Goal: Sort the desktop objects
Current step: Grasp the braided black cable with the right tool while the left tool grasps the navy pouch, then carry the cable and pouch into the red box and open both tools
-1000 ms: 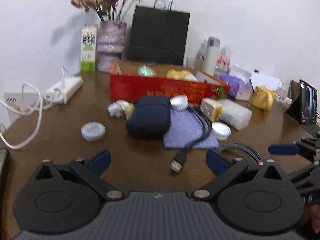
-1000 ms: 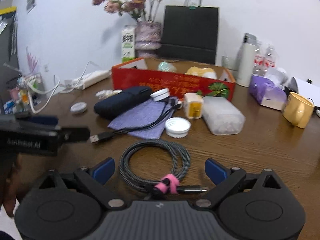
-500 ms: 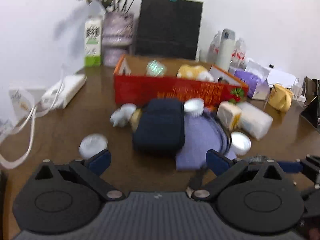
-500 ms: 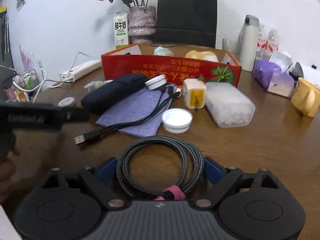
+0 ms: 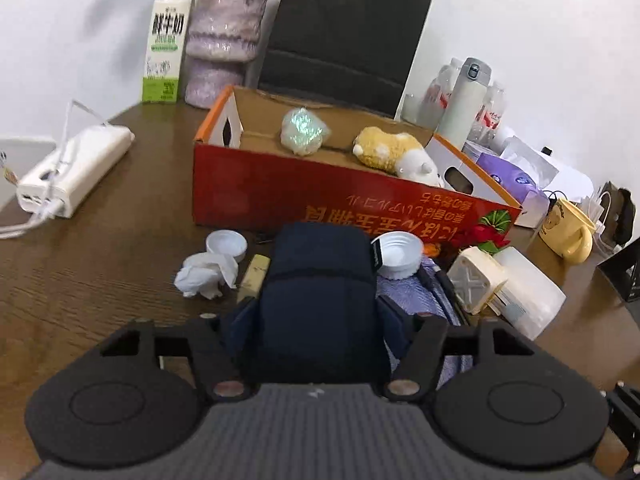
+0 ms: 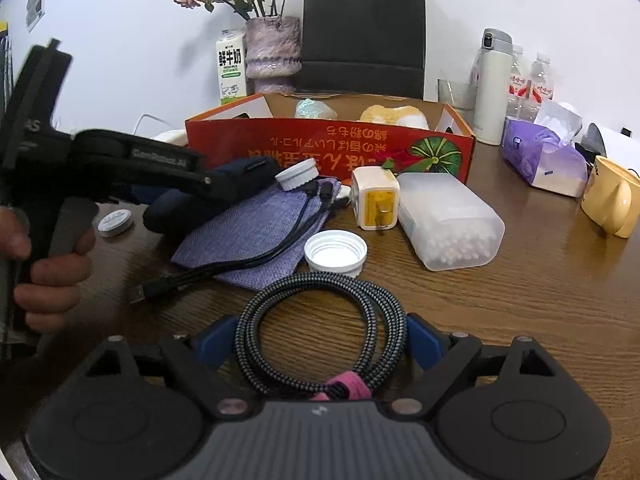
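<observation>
My left gripper is shut on a dark blue pouch, with one finger on each side of it. The pouch rests on the table in front of the red cardboard box. The left gripper also shows in the right wrist view, clamped on the pouch. My right gripper has both fingers against a coiled braided cable with a pink tie. The cable lies on the table.
The box holds a plush toy and a wrapped ball. Around lie a purple cloth, a black USB cable, white lids, a charger, a cotton swab box, a yellow mug and a power strip.
My left gripper moved forward to the dark blue pouch and shut on it. My right gripper moved forward over the coiled cable and its fingers closed in against it.
</observation>
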Motion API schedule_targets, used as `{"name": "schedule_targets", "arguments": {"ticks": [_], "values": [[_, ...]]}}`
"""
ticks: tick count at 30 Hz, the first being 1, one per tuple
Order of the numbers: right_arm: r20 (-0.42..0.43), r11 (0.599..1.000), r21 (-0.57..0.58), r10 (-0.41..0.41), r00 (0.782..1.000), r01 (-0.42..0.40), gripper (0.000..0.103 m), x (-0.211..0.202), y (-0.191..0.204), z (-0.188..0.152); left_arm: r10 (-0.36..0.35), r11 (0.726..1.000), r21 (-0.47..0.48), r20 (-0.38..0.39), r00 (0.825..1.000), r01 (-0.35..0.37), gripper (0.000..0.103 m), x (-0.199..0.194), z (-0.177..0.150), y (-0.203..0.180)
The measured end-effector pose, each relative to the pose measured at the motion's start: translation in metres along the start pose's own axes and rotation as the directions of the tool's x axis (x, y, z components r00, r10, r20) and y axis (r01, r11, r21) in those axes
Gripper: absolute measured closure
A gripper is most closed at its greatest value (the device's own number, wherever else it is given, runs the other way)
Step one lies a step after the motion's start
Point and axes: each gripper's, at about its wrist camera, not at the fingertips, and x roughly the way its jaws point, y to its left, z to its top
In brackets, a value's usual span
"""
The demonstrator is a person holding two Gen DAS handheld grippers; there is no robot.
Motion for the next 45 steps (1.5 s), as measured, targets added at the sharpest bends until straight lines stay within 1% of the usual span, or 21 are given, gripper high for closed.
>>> {"name": "schedule_targets", "arguments": {"ticks": [2, 5, 8, 12, 16, 18, 21, 23, 26, 29, 30, 32, 34, 35, 36, 37, 39, 40, 42, 44, 45], "values": [[0.001, 1.0, -0.003, -0.007, 1.0, 0.007, 0.015, 0.0, 0.001, 0.0, 0.003, 1.0, 0.015, -0.002, 1.0, -0.003, 0.04, -0.007, -0.003, -0.005], [0.008, 1.0, -0.009, -0.021, 1.0, 0.021, 0.016, -0.003, 0.002, -0.002, 0.002, 1.0, 0.008, 0.016, 1.0, -0.002, 0.041, -0.024, -0.008, -0.01], [0.035, 1.0, -0.006, -0.03, 0.999, 0.03, 0.017, -0.008, 0.003, -0.004, -0.005, 1.0, 0.003, 0.068, 0.998, 0.005, 0.041, -0.056, -0.013, -0.014], [0.051, 0.999, -0.012, -0.045, 0.998, 0.046, 0.017, -0.015, 0.005, -0.006, 0.027, 0.999, 0.04, 0.121, 0.992, -0.032, 0.041, -0.1, -0.022, -0.017], [0.094, 1.0, 0.007, -0.031, 0.995, 0.03, 0.018, -0.034, 0.005, -0.005, 0.086, 0.994, 0.058, 0.112, 0.99, -0.093, 0.041, -0.128, -0.042, -0.012], [0.115, 0.999, 0.003, -0.033, 0.993, 0.033, 0.018, -0.043, 0.007, -0.006, 0.095, 0.994, 0.05, 0.091, 0.991, -0.1, 0.041, -0.138, -0.055, -0.006], [0.121, 0.999, -0.001, -0.037, 0.992, 0.037, 0.018, -0.05, 0.011, -0.008, 0.1, 0.994, 0.034, 0.041, 0.994, -0.101, 0.04, -0.138, -0.072, -0.002], [0.118, 0.999, -0.004, -0.038, 0.992, 0.039, 0.018, -0.052, 0.014, -0.009, 0.116, 0.992, 0.052, 0.009, 0.993, -0.117, 0.039, -0.129, -0.08, -0.004], [0.113, 0.999, -0.012, -0.038, 0.993, 0.04, 0.018, -0.055, 0.017, -0.012, 0.153, 0.983, 0.103, 0.021, 0.988, -0.155, 0.036, -0.119, -0.086, -0.012], [0.104, 0.999, -0.014, -0.037, 0.994, 0.039, 0.018, -0.054, 0.017, -0.015, 0.113, 0.987, 0.105, 0.048, 0.992, -0.118, 0.024, -0.11, -0.079, -0.009], [0.101, 0.999, -0.011, -0.038, 0.994, 0.039, 0.018, -0.052, 0.016, -0.015, 0.105, 0.988, 0.105, 0.051, 0.993, -0.11, 0.023, -0.105, -0.076, -0.006], [0.092, 0.999, -0.003, -0.04, 0.995, 0.04, 0.018, -0.05, 0.015, -0.015, 0.105, 0.99, 0.093, 0.018, 0.994, -0.106, 0.023, -0.091, -0.068, 0.0], [0.091, 0.999, -0.005, -0.04, 0.995, 0.04, 0.018, -0.05, 0.014, -0.015, 0.078, 0.995, 0.067, -0.018, 0.997, -0.077, 0.023, -0.081, -0.063, 0.007], [0.093, 0.999, -0.005, -0.041, 0.995, 0.041, 0.018, -0.05, 0.014, -0.015, 0.056, 0.997, 0.054, -0.03, 0.998, -0.055, 0.025, -0.078, -0.061, 0.01], [0.095, 0.999, -0.003, -0.043, 0.995, 0.043, 0.018, -0.05, 0.014, -0.015, 0.046, 0.998, 0.043, -0.043, 0.998, -0.044, 0.031, -0.075, -0.06, 0.011], [0.095, 0.999, 0.0, -0.044, 0.994, 0.044, 0.018, -0.05, 0.015, -0.015, 0.042, 0.998, 0.039, -0.043, 0.998, -0.04, 0.031, -0.074, -0.06, 0.011], [0.093, 0.999, 0.003, -0.042, 0.995, 0.042, 0.018, -0.049, 0.014, -0.015, 0.057, 0.996, 0.067, -0.033, 0.998, -0.055, 0.038, -0.077, -0.062, 0.005], [0.093, 0.999, 0.002, -0.039, 0.995, 0.039, 0.018, -0.049, 0.015, -0.015, 0.06, 0.995, 0.079, -0.027, 0.998, -0.058, 0.039, -0.08, -0.063, 0.003], [0.099, 1.0, 0.002, -0.028, 0.995, 0.028, 0.018, -0.051, 0.014, -0.014, 0.064, 0.996, 0.066, -0.018, 0.998, -0.063, 0.042, -0.088, -0.064, 0.002], [0.121, 1.0, 0.019, -0.013, 0.993, 0.011, 0.018, -0.056, 0.011, -0.008, 0.063, 0.996, 0.062, -0.002, 0.998, -0.063, 0.042, -0.097, -0.058, 0.0], [0.135, 1.0, 0.029, -0.002, 0.991, -0.002, 0.018, -0.059, 0.008, -0.002, 0.056, 0.996, 0.069, 0.019, 0.998, -0.057, 0.042, -0.105, -0.051, 0.0]]}}
